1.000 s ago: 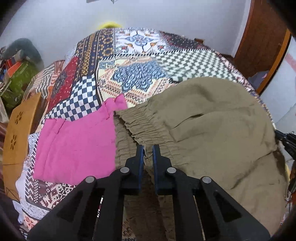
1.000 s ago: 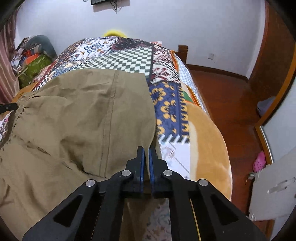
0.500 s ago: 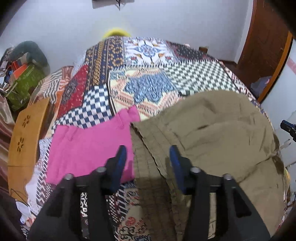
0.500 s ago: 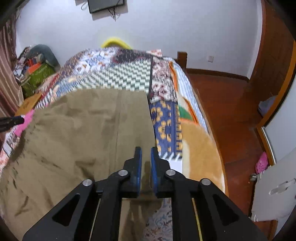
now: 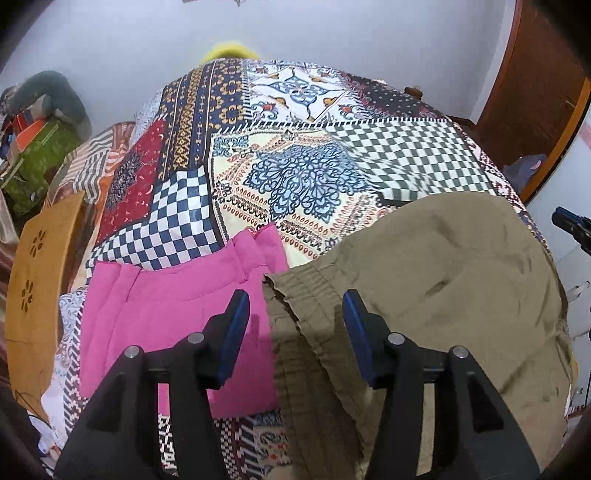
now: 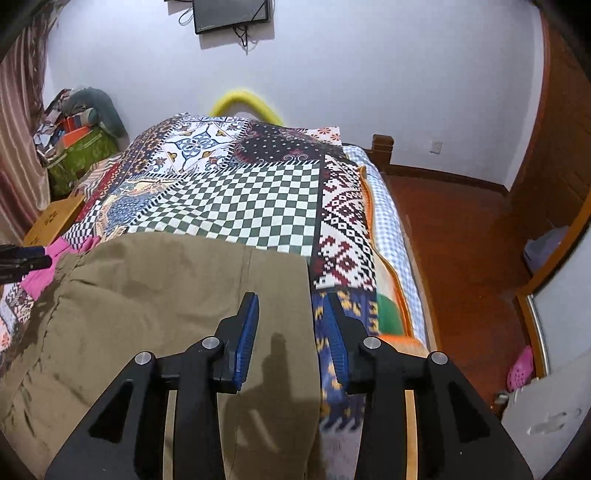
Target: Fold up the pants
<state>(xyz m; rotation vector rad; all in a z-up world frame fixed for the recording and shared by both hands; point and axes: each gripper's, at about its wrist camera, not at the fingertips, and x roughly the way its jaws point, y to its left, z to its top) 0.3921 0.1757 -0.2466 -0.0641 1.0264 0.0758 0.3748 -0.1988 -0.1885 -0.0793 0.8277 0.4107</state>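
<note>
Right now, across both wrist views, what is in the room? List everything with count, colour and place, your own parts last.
olive pants: one, olive-brown, lying on the bed's near end
pink garment: one, pink, beside the olive pants' waistband
patchwork bedspread: one, many colours, covering the bed
yellow hoop: one, yellow, behind the bed's far end
screen: one, black, high on the wall
wooden board: one, tan, left of the bed
pink slipper: one, pink, on the floor at right
left gripper: black with blue pads, open, above the waistband, holding nothing
right gripper: black with blue pads, jaws opening, above the pants' right edge, nothing gripped
</note>
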